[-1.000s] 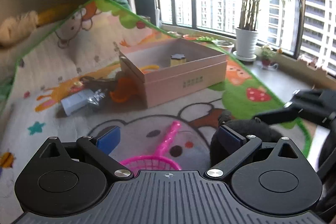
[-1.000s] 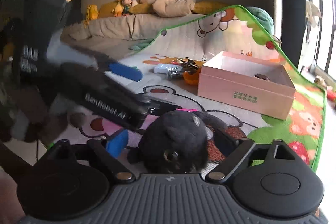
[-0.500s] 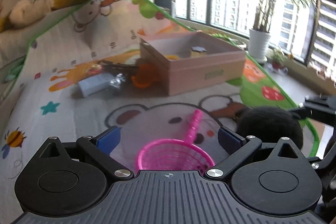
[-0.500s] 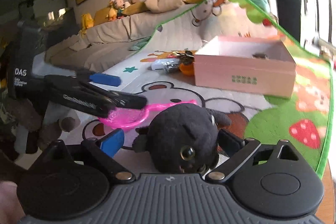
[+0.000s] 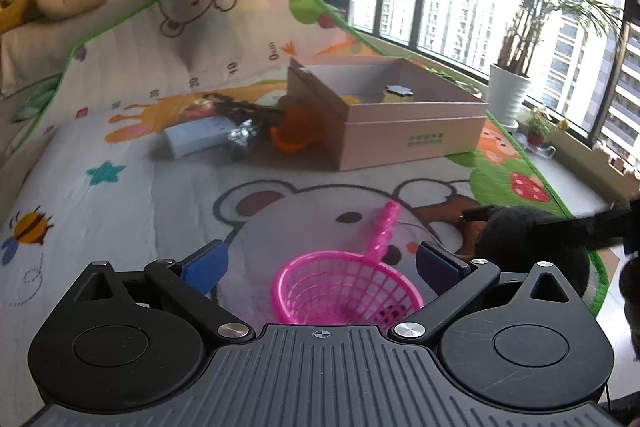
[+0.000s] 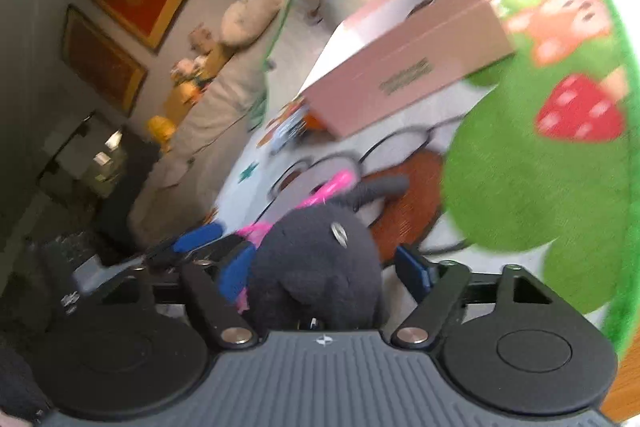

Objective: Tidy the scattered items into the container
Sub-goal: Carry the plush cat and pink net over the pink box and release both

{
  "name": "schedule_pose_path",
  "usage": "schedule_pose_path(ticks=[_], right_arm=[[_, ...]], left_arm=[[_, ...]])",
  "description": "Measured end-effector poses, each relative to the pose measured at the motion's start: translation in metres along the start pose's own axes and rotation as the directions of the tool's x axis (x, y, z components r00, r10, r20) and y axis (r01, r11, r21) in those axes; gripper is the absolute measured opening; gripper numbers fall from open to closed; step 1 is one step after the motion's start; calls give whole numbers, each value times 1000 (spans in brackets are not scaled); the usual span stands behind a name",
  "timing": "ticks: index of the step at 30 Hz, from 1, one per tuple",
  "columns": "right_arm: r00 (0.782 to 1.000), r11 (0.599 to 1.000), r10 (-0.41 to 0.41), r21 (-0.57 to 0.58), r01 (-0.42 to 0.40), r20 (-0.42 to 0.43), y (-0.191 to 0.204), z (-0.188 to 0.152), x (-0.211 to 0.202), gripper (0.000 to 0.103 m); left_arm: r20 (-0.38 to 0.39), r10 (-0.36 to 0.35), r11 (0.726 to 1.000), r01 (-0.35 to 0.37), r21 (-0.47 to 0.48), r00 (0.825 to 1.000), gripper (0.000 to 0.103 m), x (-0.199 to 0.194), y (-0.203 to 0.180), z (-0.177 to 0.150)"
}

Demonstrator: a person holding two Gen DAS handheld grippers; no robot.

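A pink plastic sieve [image 5: 346, 289] lies on the play mat between the wide-open fingers of my left gripper [image 5: 320, 263]; its handle points away toward the pink box [image 5: 400, 135]. A black plush toy [image 6: 316, 267] sits between the open fingers of my right gripper [image 6: 324, 269], which is rolled to one side. The plush also shows at the right in the left wrist view [image 5: 528, 239]. The box [image 6: 404, 71] holds a yellow piece [image 5: 398, 93]. An orange item [image 5: 298, 131], a pale blue packet [image 5: 198, 141] and dark bits lie left of the box.
The cartoon play mat [image 5: 120, 195] covers the table; its green edge [image 5: 580, 227] runs close on the right. A potted plant [image 5: 510, 95] stands by the window. A sofa with plush toys [image 6: 240, 19] is at the back.
My left gripper has moved forward and the sieve now sits fully between its fingers. My right gripper has rolled sharply sideways around the plush. The view is blurred by motion.
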State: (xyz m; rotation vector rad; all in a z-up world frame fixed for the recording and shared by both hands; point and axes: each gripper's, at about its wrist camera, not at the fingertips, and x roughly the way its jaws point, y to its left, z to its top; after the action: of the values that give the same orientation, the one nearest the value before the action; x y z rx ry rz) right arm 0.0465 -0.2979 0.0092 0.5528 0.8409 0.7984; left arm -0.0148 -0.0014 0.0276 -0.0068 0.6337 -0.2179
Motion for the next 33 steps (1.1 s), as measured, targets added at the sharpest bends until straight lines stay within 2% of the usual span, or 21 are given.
schedule_pose_path(ticks=[1,3,6,7,8,10,11,12,15,18,20,24,26,31,33], right_arm=[[1000,1000,14,-9,-14,-11,3,-2,3,65],[1000,999,-18,-46,18,3,12,0,5,63],[990,988,-106,-107,116,95,22,8,-7,63],[974,968,-168,-163,192,154,31,9,-13,63],[947,929,-236,-234,285,218,40,8,-16,63],[885,825,-333,-355,440,324,56,1,-16,63],[858,771,-368,-398,497,358,61,-4,-12,63],[850,751,-384,-413,515,361,60,-7,-10,63],[854,749,-426,-412,518,300,51,-14,4,64],[837,700,-433,-461,546,334,56,-25,9,64],[833,681,-436,-480,553,342,59,-28,10,65],[834,687,-435,-473,552,341,58,-30,7,65],[835,691,-432,-469,549,340,58,-32,4,67],[836,690,-433,-473,548,337,57,-34,4,71],[835,689,-438,-472,550,333,56,-33,4,72]], left_arm=[[-2,1,1000,-1,-8,1000,102,-1,3,-1],[-6,-7,1000,6,-17,1000,103,-3,7,-2],[-6,-39,999,39,7,999,103,-8,6,-4],[-7,-52,998,52,20,999,103,-9,4,-5],[-10,-62,998,62,32,998,103,-10,2,-7],[-18,-69,996,70,52,997,103,-7,-4,-10],[-23,-69,996,70,62,997,103,-6,-7,-11],[-26,-68,995,69,73,997,103,-4,-10,-12],[-34,-68,993,71,97,997,103,-2,-16,-15],[-47,-81,990,86,115,996,103,-3,-20,-17],[-63,-102,987,109,118,993,103,-2,-23,-19],[-91,-166,974,178,143,982,103,-5,-33,-23],[-91,-175,967,189,170,980,103,-8,-37,-24],[-59,-97,974,107,201,993,103,-8,-35,-18],[-59,-61,968,73,239,996,103,-4,-36,-16]])
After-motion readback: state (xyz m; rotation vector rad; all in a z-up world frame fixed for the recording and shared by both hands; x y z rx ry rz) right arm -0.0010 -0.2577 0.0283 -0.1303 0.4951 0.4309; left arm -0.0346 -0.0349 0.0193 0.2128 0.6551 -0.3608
